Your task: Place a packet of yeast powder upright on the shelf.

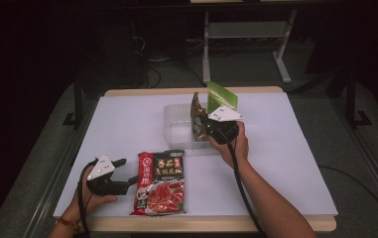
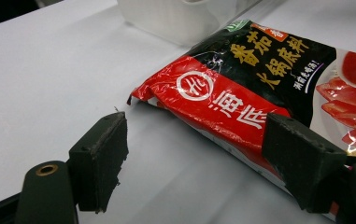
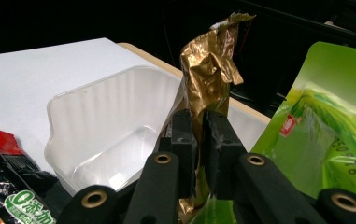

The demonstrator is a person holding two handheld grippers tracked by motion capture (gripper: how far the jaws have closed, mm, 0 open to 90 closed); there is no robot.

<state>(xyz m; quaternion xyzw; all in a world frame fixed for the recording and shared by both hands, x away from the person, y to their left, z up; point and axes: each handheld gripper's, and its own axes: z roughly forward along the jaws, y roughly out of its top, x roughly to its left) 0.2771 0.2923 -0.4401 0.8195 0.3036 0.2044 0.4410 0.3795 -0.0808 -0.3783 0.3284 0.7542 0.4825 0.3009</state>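
Gold foil crinkles between the pressed fingers of the right gripper, which pinches a gold packet upright over the clear plastic tub at the far middle of the white surface. A green packet stands just beside the gold one on that gripper's right, apparently leaning at the tub's rim; whether it rests inside I cannot tell. The step in hand looks like loading packets into the tub, with the gold one held above it and not yet let go. The next move calls for lowering it into the tub's open space and spreading the fingers only once it sits against the bottom or wall, so it does not tip out. The left gripper rests near the front edge with its fingers spread and nothing between them, just beside the red and black soup-base pouch lying flat, probably the next thing to lift.
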